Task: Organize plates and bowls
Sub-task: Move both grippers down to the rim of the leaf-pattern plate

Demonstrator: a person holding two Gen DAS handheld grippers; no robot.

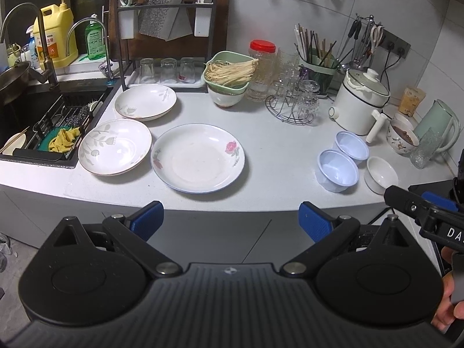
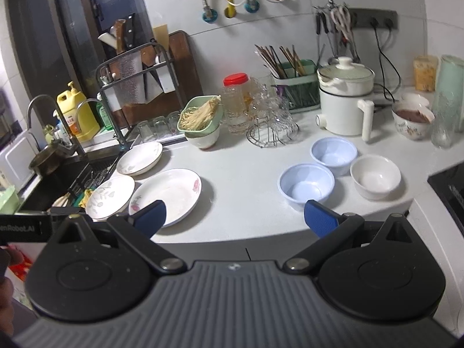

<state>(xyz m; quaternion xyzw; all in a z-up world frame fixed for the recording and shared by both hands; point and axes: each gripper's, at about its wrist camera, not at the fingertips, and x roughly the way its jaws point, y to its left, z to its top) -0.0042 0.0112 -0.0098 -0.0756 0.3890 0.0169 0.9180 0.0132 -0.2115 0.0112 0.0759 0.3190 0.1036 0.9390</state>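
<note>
I hold both claws back from the counter's [image 1: 275, 156] front edge, short of the dishes. My left claw [image 1: 231, 221] is released, blue pads [image 1: 148, 217] spread wide with nothing between them, and my right claw [image 2: 235, 219] is just the same, gaping and empty. From the left camera, the rose plate [image 1: 198, 158] lies at 12 o'clock, flat on the counter. Just beside it at 10 o'clock sits the leaf plate [image 1: 115, 146], its rim touching or nearly touching the rose plate, and its left edge overhangs the sink [image 1: 43, 110]. A third plate [image 1: 145, 102] rests behind it at 11 o'clock, near the glass tray [image 1: 165, 79]. From the right camera, the bowls cluster at 1 o'clock: the near blue bowl [image 2: 306, 185], the far blue bowl [image 2: 333, 153] close behind it, and the white bowl [image 2: 375, 177] just beside both on the right, all upright and empty. A green basket [image 2: 201, 114] of noodles sits stacked on another bowl [image 2: 203, 139] at 11 o'clock. The white pot [image 2: 343, 98] stands behind the bowls at 1 o'clock.
</note>
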